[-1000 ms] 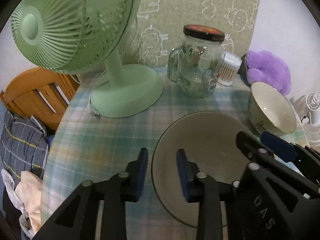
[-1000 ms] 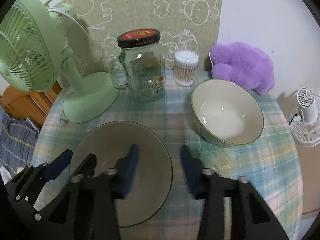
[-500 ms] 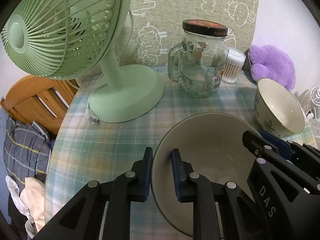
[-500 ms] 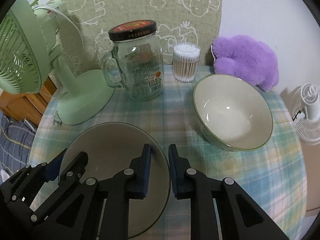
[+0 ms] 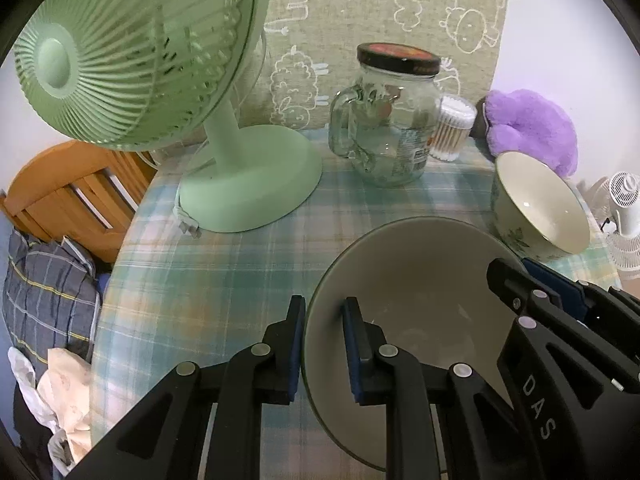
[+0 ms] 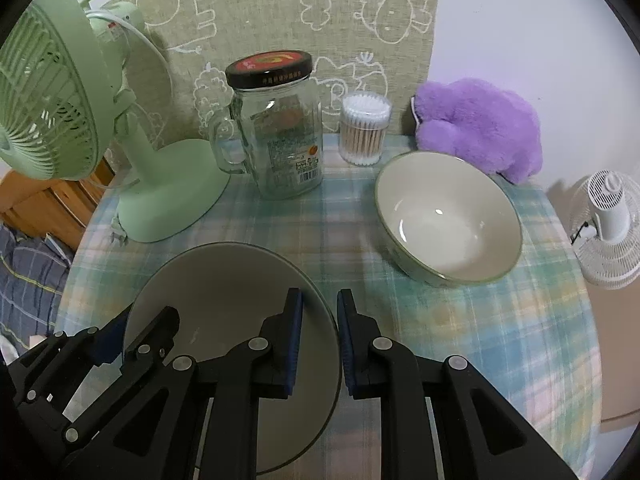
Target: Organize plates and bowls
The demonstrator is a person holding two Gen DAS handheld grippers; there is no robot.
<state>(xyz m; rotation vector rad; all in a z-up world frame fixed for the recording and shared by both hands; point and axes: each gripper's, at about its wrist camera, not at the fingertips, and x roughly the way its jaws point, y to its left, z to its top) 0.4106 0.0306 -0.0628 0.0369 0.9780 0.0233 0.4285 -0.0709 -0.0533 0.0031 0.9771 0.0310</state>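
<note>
Both grippers clamp opposite rims of the grey plate [image 6: 224, 320] on the checked tablecloth [image 6: 460, 320]: left gripper [image 5: 322, 344], right gripper [image 6: 319, 340]. Uneven lifting could slip the thin rim free, knocking the nearby bowl [image 6: 448, 216].

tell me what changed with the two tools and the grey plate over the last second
Both tools closed: the left tool and right tool went from open to clamped on opposite edges of the grey plate. The cream bowl, jar and green fan kept their places.
</note>
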